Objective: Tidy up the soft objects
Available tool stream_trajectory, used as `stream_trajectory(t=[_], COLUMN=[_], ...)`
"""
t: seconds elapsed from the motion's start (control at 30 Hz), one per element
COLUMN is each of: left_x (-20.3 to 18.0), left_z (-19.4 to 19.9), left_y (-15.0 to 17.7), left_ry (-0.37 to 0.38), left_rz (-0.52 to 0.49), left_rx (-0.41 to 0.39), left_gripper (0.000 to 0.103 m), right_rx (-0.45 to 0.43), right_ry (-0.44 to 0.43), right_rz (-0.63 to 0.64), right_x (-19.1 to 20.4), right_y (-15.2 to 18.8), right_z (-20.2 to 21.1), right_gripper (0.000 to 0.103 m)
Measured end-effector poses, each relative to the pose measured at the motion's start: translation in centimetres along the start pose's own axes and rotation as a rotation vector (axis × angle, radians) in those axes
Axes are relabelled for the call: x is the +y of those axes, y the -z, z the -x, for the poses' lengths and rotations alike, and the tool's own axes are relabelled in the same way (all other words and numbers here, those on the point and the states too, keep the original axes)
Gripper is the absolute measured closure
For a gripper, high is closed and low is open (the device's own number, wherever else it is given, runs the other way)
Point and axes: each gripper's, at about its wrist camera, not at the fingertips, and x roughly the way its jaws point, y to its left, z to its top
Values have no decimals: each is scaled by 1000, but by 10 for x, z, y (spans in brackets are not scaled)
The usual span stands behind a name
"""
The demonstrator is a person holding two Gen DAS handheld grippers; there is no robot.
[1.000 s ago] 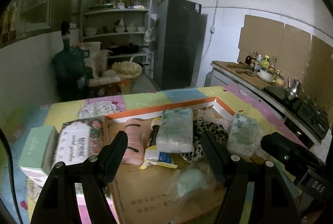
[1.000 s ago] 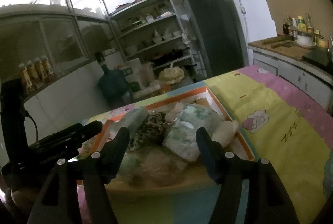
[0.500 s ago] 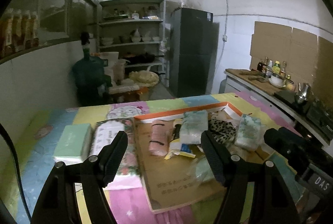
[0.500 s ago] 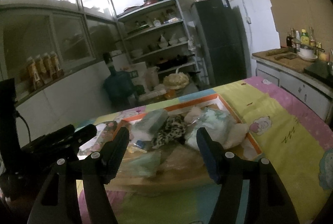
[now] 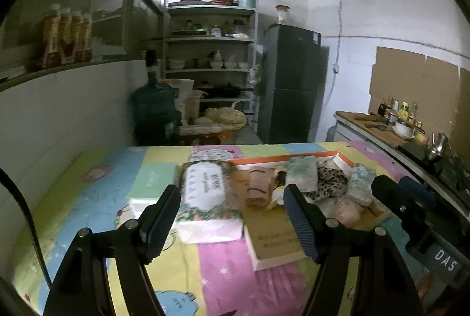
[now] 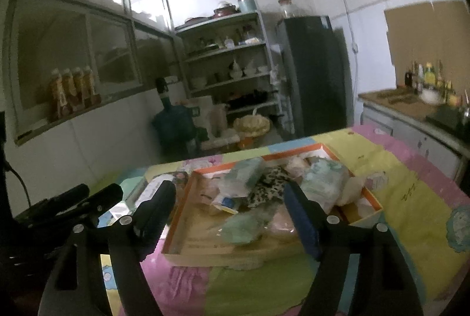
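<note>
A shallow cardboard box with an orange rim (image 5: 276, 242) (image 6: 205, 248) lies on the table and holds several soft things: a pink roll (image 5: 258, 186), a pale green tissue pack (image 5: 302, 175) (image 6: 323, 177), a leopard-print cloth (image 5: 329, 180) (image 6: 264, 189) and a green bagged bundle (image 6: 243, 227). A floral tissue pack (image 5: 205, 192) and a mint box (image 5: 152, 183) lie left of it. My left gripper (image 5: 232, 219) is open and empty, above the table's near side. My right gripper (image 6: 229, 216) is open and empty, in front of the box.
A colourful patchwork cloth (image 5: 223, 280) covers the table. Behind it stand a water jug (image 5: 152, 110), open shelves with dishes (image 5: 211, 60) and a dark fridge (image 5: 293, 83). A counter with bottles and a stove (image 5: 411, 136) runs along the right wall.
Both grippers have drawn back and up from the box, so more of the table and room shows. Both stayed open and empty. The things in the box have not moved.
</note>
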Motion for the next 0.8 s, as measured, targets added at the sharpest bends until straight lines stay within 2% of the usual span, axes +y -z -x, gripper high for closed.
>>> stream_trajectory(t=[0.23, 0.57, 0.8], left_x=[20, 35, 38], left_z=[28, 66, 94], left_y=[10, 25, 36], left_ry=[-47, -70, -79], left_rz=[20, 24, 31], left_rx=[-21, -37, -52], left_gripper=[31, 31, 31], right_rx=[-41, -54, -78], right_ry=[14, 18, 51], right_rz=[16, 18, 46], right_x=[33, 65, 82], right_y=[10, 23, 34], right_z=[16, 46, 76], right_gripper=[26, 26, 26])
